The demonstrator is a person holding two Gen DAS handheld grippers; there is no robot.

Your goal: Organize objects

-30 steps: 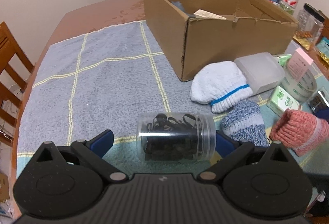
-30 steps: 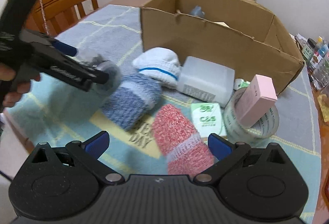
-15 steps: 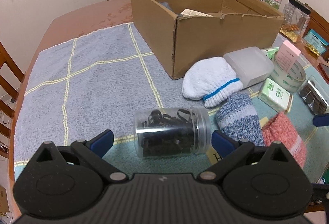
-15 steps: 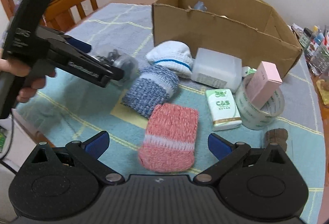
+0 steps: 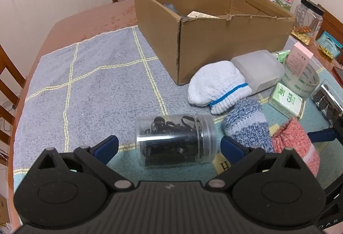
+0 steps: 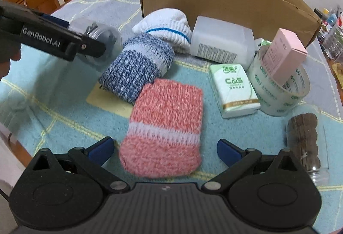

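Barely started here, judging by the layout. The big open brown cardboard box (image 5: pixel 214 26) is sitting at the far side of the grey-blue checked cloth (image 5: pixel 85 88), and I'm only seeing a scrap of paper and something greyish inside it. Nearly everything else is waiting outside.

The left gripper (image 5: pixel 169 145) is hanging wide open around the clear plastic jar of black hair ties (image 5: pixel 174 140), which is lying on its side on the cloth; the pads aren't touching it yet. The right gripper (image 6: pixel 165 148) is also spread wide, straddling the near end of the pink-and-white knitted sock (image 6: pixel 165 129), no contact that I can make out.

Left to sort: the blue-and-white marled knitted sock (image 6: pixel 139 64) overlapping the pink one, the white sock with a blue stripe (image 5: pixel 216 86), the translucent white plastic tub (image 6: pixel 223 43) beside the box wall, the green C&S tissue pack (image 6: pixel 234 90), the roll of clear tape (image 6: pixel 283 92) with a pink carton (image 6: pixel 283 55) standing inside it, and a clear jar of brown stuff (image 6: pixel 304 144) lying at the right.

Obstacles-wise, the socks are crowding each other, so lifting one will probably be dragging its neighbour. The two grippers are working close together too.
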